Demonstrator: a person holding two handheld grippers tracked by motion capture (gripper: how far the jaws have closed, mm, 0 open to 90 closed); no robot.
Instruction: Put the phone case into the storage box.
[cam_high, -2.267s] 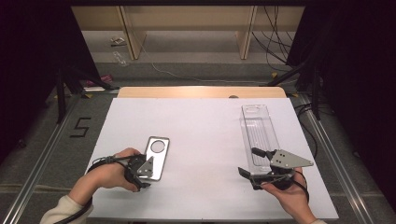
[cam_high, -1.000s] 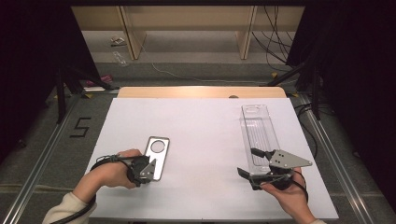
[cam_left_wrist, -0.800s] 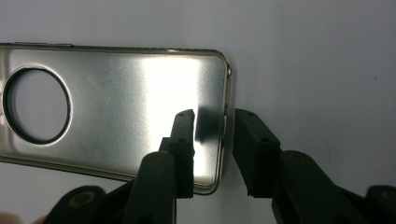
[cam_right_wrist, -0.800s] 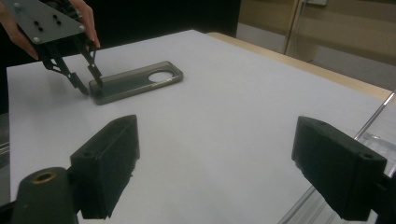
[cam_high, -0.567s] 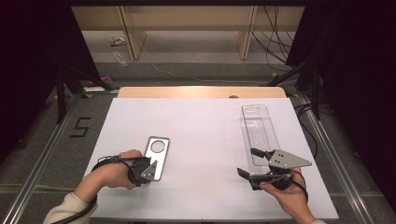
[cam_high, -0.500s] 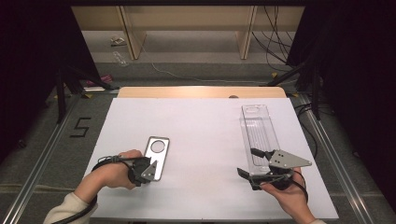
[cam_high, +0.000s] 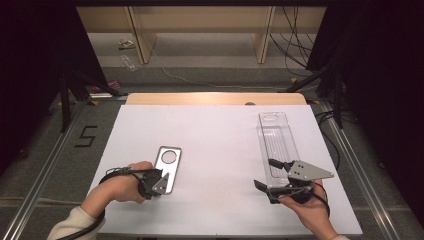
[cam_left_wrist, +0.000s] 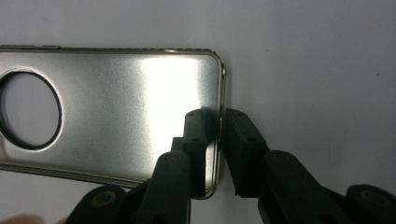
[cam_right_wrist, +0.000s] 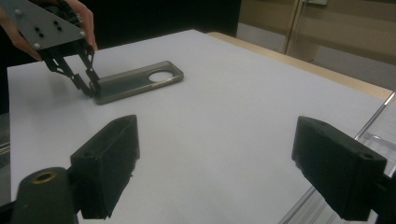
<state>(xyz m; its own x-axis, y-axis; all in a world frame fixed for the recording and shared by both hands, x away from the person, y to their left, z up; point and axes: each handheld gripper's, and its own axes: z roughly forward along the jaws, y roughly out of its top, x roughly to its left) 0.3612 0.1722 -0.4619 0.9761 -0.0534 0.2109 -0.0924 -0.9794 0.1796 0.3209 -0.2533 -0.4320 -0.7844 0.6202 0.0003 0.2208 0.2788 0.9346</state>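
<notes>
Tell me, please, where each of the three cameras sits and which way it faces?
High view: above the person's side, looking forward and down on the white table; both forearms enter from below.
Left gripper view: rides the left gripper, whose jaws have just been closing over the metal phone case rim.
Right gripper view: rides the open right gripper, facing across the table.
Shared: all three show the phone case.

Hand-held gripper (cam_left_wrist: 219, 154) astride phone case (cam_left_wrist: 116, 112) edge
</notes>
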